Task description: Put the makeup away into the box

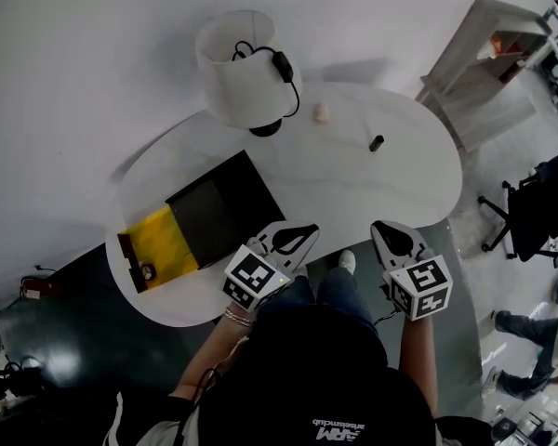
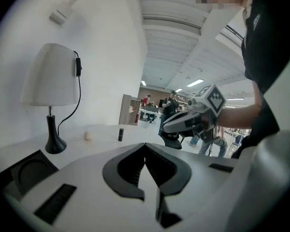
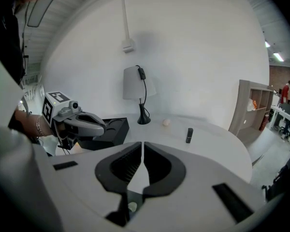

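A small beige sponge point(image 1: 322, 111) and a short black tube point(image 1: 377, 142) lie on the far part of the white table point(image 1: 418, 184). The open black box point(image 1: 225, 207), with a yellow panel point(image 1: 160, 242) beside it, sits at the table's left. My left gripper point(image 1: 298, 237) hovers at the near edge, just right of the box, shut and holding nothing. My right gripper point(image 1: 392, 237) is level with it further right, also shut and holding nothing. The right gripper view shows the sponge point(image 3: 166, 123), the tube point(image 3: 189, 135) and the box point(image 3: 108, 129) ahead of the shut jaws.
A white lamp point(image 1: 246, 72) with a black cord stands at the table's back, near the sponge. A pale shelf unit point(image 1: 488, 63) and a black office chair point(image 1: 525, 212) are on the right. People stand on the floor beyond.
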A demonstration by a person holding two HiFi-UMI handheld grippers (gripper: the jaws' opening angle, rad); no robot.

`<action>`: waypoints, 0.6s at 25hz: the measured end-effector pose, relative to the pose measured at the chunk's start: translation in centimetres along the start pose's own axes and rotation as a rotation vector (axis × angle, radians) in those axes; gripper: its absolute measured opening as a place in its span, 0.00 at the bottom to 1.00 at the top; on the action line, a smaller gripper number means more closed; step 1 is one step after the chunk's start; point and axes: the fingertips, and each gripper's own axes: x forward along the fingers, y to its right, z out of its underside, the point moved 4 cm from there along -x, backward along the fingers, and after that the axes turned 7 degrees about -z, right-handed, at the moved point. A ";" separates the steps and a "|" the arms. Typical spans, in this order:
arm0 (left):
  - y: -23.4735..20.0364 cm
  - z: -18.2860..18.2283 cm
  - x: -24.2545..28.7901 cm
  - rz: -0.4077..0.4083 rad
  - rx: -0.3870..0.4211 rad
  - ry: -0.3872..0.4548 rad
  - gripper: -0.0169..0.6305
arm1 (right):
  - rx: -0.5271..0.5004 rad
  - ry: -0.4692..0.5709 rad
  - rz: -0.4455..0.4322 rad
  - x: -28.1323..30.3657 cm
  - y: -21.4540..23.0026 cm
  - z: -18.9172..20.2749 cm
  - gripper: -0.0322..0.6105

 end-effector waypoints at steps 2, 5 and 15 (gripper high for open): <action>0.0 0.1 0.3 -0.003 -0.020 -0.007 0.05 | 0.002 0.014 -0.004 0.2 0.4 -0.5 0.10; 0.5 0.2 1.1 0.001 -0.046 -0.015 0.05 | -0.008 0.025 -0.029 0.7 1.1 -0.9 0.10; 2.9 -2.2 6.6 -0.090 -0.158 0.050 0.05 | -0.032 0.021 -0.141 -1.1 6.6 -1.4 0.10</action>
